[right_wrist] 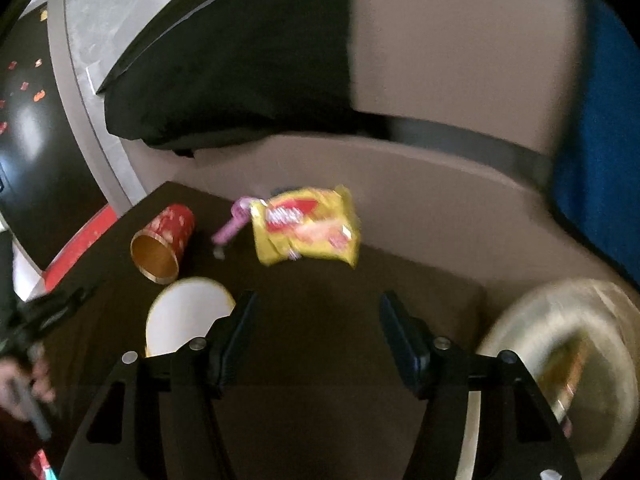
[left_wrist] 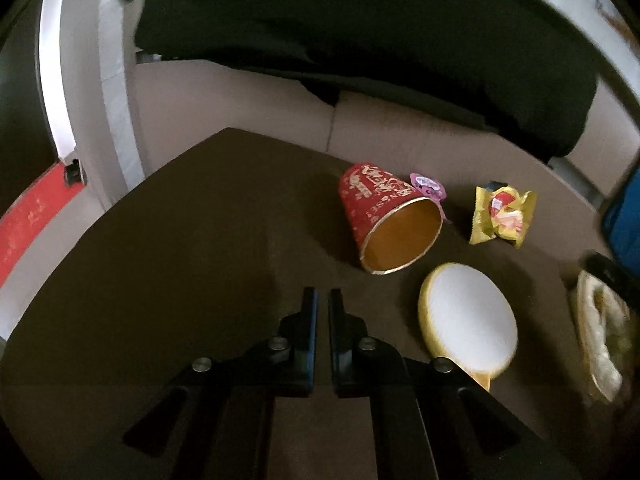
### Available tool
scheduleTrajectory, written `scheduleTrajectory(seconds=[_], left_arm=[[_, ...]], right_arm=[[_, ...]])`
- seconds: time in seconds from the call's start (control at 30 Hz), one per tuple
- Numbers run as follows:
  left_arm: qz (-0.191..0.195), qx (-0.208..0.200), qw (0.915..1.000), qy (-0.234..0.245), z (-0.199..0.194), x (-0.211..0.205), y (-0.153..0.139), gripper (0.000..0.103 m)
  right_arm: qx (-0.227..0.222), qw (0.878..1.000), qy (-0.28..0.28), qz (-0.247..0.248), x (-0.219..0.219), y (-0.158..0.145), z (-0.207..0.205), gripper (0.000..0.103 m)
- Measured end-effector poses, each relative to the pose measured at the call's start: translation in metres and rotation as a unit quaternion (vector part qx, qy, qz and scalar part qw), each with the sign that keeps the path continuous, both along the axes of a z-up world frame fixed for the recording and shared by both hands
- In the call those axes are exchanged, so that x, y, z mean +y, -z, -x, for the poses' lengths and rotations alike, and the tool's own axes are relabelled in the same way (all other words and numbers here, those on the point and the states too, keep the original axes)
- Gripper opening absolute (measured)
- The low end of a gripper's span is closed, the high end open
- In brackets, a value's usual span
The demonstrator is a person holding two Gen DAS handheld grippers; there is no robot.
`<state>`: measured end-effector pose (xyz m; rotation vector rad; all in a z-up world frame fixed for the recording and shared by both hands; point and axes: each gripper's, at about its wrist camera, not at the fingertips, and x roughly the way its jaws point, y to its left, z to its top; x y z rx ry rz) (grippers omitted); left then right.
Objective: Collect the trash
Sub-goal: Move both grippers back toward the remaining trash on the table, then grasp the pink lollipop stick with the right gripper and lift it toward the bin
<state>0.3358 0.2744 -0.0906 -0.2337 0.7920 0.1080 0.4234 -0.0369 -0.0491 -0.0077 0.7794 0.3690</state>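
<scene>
A red paper cup (left_wrist: 384,216) (right_wrist: 162,240) lies on its side on the brown table (left_wrist: 180,260), its gold inside facing me. Beside it are a small pink wrapper (left_wrist: 428,186) (right_wrist: 232,224), a yellow snack packet (left_wrist: 502,216) (right_wrist: 306,228) and a round white lid with a yellow rim (left_wrist: 468,320) (right_wrist: 188,316). My left gripper (left_wrist: 322,294) is shut on nothing, short of the cup and left of the lid. My right gripper (right_wrist: 319,300) is open over bare table, with the yellow packet just beyond its fingertips.
A pale round bowl with food scraps (right_wrist: 560,344) (left_wrist: 600,336) sits at the table's right side. Behind the table is a beige sofa with a black cushion (left_wrist: 360,40) and a blue object (right_wrist: 600,160). A hand (right_wrist: 24,380) shows at the left edge.
</scene>
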Motion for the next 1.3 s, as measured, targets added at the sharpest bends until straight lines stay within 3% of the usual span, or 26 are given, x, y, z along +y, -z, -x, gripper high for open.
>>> scheduleTrajectory(seconds=[0.13, 0.27, 0.37, 0.43, 0.6, 0.73, 0.77, 0.83, 0.87, 0.9, 1.07, 1.3], left_arm=[[0.016, -0.014, 0.9998, 0.002, 0.024, 0.015, -0.011, 0.005], [0.040, -0.029, 0.9987, 0.015, 0.036, 0.027, -0.019, 0.007], [0.052, -0.047, 0.9973, 0.022, 0.043, 0.037, -0.023, 0.010], [0.060, -0.054, 0.9964, 0.025, 0.048, 0.045, -0.024, 0.020], [0.092, -0.065, 0.9932, 0.031, 0.054, 0.060, -0.020, 0.030], [0.099, -0.068, 0.9920, 0.038, 0.053, 0.056, -0.016, 0.033], [0.102, -0.064, 0.9918, 0.042, 0.052, 0.054, -0.015, 0.033], [0.105, -0.056, 0.9919, 0.044, 0.047, 0.050, -0.012, 0.033], [0.107, -0.053, 0.9918, 0.047, 0.046, 0.047, -0.010, 0.033], [0.107, -0.051, 0.9918, 0.049, 0.044, 0.046, -0.010, 0.033], [0.093, -0.040, 0.9930, 0.061, 0.039, 0.028, -0.009, 0.033], [0.073, -0.036, 0.9934, 0.081, 0.030, -0.011, -0.013, 0.033]], right_arm=[[-0.001, 1.000, -0.028, -0.003, 0.050, 0.000, -0.028, 0.060], [0.027, 0.998, -0.053, 0.001, 0.107, 0.015, -0.060, 0.041], [0.028, 0.998, -0.050, 0.031, 0.137, 0.028, -0.081, 0.041], [0.037, 0.997, -0.042, 0.052, 0.152, 0.039, -0.097, 0.041], [0.077, 0.996, -0.017, 0.041, 0.154, 0.056, -0.123, 0.051], [0.105, 0.994, -0.005, 0.026, 0.148, 0.071, -0.132, 0.052], [0.100, 0.995, -0.005, 0.017, 0.145, 0.071, -0.130, 0.052], [0.105, 0.994, -0.014, 0.017, 0.141, 0.070, -0.125, 0.041], [0.106, 0.994, -0.017, 0.024, 0.141, 0.070, -0.123, 0.021], [0.105, 0.993, -0.025, 0.038, 0.140, 0.070, -0.116, 0.017], [0.110, 0.990, -0.079, 0.043, 0.121, 0.068, -0.073, 0.017], [0.126, 0.989, -0.080, 0.016, 0.057, 0.067, 0.000, 0.017]])
